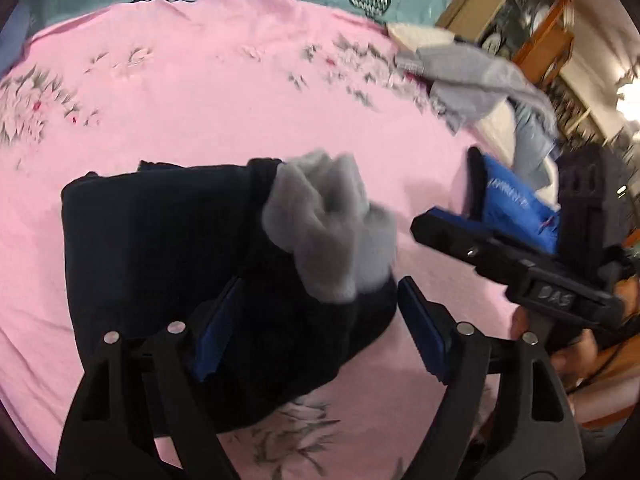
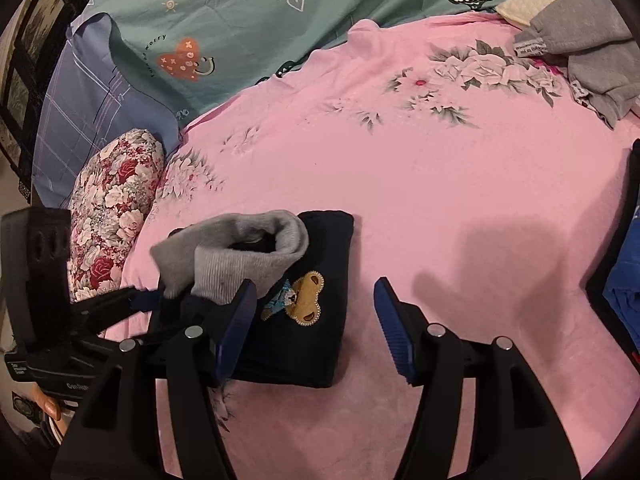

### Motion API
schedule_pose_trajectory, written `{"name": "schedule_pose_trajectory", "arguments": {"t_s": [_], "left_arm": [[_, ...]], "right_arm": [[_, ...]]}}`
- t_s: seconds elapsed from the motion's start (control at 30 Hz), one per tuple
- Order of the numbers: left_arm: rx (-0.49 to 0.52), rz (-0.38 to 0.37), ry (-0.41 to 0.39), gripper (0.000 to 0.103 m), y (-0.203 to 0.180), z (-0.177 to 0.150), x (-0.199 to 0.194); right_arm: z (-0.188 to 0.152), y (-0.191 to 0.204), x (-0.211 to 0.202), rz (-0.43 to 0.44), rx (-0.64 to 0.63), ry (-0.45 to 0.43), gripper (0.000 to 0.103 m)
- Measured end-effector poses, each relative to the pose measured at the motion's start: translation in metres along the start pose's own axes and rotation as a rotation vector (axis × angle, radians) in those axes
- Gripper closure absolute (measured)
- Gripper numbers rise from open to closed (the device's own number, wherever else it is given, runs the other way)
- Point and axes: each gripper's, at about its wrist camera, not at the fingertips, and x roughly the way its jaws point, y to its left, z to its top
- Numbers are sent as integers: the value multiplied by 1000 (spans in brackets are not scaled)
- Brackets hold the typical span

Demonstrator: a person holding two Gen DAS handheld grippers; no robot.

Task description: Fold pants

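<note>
Basically fold is finishing: navy pants (image 2: 304, 304) are lying folded on the pink bed (image 2: 440, 200) with grey cuffs on top, left claw (image 1: 316, 332) and right claw (image 2: 316, 328) both hovering spread, pinching nothing; next move needs cuffs flattened.

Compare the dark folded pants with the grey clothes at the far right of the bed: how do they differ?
The dark pants lie folded into a neat rectangle; the grey clothes sit in a loose, crumpled heap. The pants are navy with a bear patch; the grey clothes are plain with a white label. The pants lie near the grippers, with a grey sock on them; the grey clothes lie at the bed's far edge. Both rest on the pink sheet.
</note>
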Motion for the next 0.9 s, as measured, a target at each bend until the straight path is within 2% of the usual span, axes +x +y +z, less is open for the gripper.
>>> {"name": "schedule_pose_trajectory", "arguments": {"t_s": [0.1, 0.17, 0.2, 0.3, 0.33, 0.37, 0.47, 0.53, 0.63, 0.77, 0.8, 0.9], "left_arm": [[-50, -61, -77, 11, 15, -7, -37], [-70, -54, -174, 7, 24, -8, -69], [-78, -11, -215, 4, 30, -10, -80], [-89, 212, -254, 3, 42, -12, -81], [-90, 302, -242, 3, 50, -15, -72], [-94, 330, -224, 3, 56, -16, -66], [-139, 360, -116, 3, 72, -25, -32], [-160, 397, -84, 3, 77, -29, -17], [-179, 411, -84, 3, 80, -35, -11], [-162, 437, -97, 3, 74, -34, -14], [-161, 438, -98, 3, 74, -34, -15], [-168, 430, -94, 3, 73, -33, -15]], "right_arm": [[3, 3, 3, 33, -1, 9, 41], [5, 8, 9, 100, 21, 37, 41], [6, 10, 12, 133, 34, 52, 38], [6, 18, 23, 186, 67, 96, 28], [6, 19, 26, 193, 74, 107, 28], [6, 20, 27, 200, 82, 116, 28], [7, 15, 24, 204, 114, 111, 28], [7, 9, 19, 196, 135, 100, 28], [6, 6, 16, 180, 144, 98, 28], [6, 17, 15, 138, 90, 93, 28], [8, 19, 13, 122, 81, 79, 28], [15, 21, -5, 47, 79, -45, 28]]}}
